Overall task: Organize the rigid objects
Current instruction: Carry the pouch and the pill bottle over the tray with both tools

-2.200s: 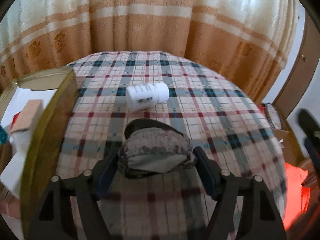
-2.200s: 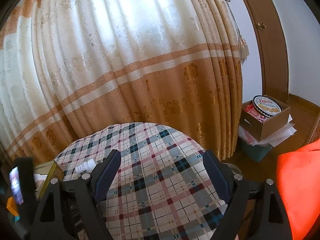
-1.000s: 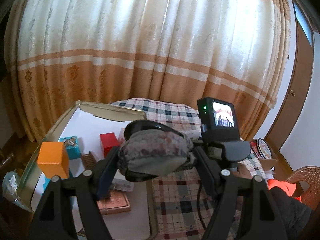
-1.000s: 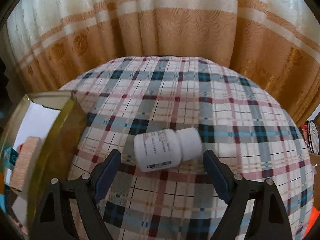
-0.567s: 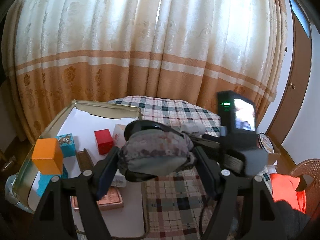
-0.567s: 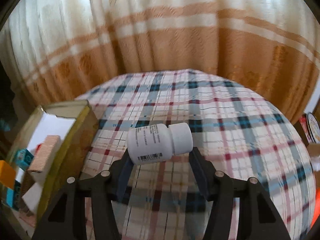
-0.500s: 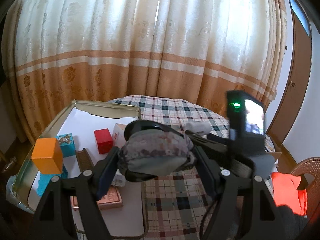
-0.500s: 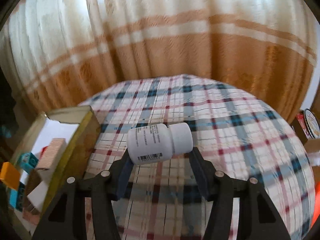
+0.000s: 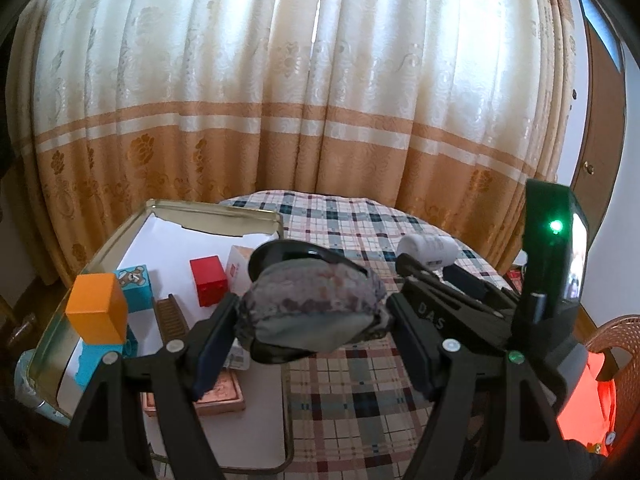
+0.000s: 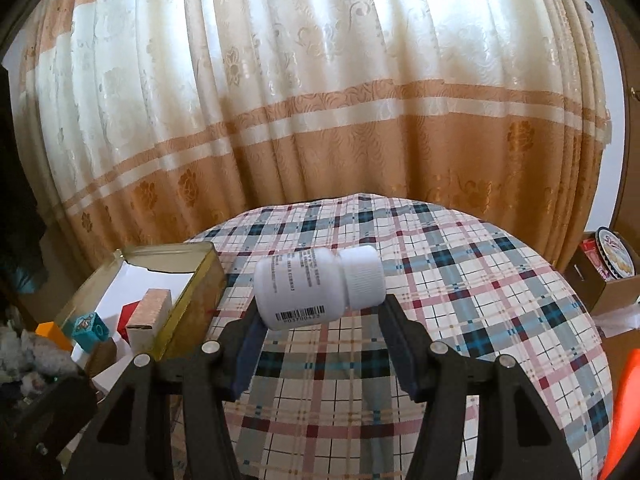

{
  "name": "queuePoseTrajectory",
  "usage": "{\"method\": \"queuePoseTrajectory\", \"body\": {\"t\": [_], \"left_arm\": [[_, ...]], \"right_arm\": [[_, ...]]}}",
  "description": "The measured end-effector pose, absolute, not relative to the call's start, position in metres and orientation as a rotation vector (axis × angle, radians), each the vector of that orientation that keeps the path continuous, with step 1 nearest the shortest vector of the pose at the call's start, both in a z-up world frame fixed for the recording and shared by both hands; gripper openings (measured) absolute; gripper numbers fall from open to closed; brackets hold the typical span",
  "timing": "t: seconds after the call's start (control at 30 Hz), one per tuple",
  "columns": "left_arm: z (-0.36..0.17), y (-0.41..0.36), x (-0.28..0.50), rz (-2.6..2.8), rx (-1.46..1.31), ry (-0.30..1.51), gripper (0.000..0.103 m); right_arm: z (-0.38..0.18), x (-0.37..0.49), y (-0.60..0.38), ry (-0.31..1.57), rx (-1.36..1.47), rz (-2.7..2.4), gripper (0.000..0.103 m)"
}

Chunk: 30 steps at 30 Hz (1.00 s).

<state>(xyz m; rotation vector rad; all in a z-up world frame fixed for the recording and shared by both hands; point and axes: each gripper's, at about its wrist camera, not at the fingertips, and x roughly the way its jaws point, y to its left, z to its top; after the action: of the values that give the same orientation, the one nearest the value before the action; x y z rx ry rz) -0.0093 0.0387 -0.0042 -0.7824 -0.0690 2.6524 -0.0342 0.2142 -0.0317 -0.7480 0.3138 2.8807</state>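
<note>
My left gripper is shut on a grey mottled glasses case and holds it above the near right edge of a gold tin box. My right gripper is shut on a white pill bottle, lying sideways with its cap to the right, lifted above the plaid tablecloth. The bottle and the right gripper also show in the left wrist view, to the right of the case. The tin box stands left of the bottle.
The tin box holds an orange block, a teal bear cube, a red cube, a white carton, a brown comb and a copper-coloured flat box. A curtain hangs behind the table. A cardboard box stands on the floor at right.
My right gripper closed on the white bottle and lifted it off the tablecloth. My left gripper keeps the case above the tin box with little movement.
</note>
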Motion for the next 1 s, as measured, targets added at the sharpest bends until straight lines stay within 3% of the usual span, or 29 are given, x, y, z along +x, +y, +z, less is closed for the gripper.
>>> {"method": "queuePoseTrajectory", "body": {"t": [1.0], "left_arm": [[-0.008, 0.039, -0.006, 2.632, -0.796, -0.083, 0.075]], "right_arm": [[-0.023, -0.002, 0.212, 0.33, -0.631, 2.899, 0.059]]}}
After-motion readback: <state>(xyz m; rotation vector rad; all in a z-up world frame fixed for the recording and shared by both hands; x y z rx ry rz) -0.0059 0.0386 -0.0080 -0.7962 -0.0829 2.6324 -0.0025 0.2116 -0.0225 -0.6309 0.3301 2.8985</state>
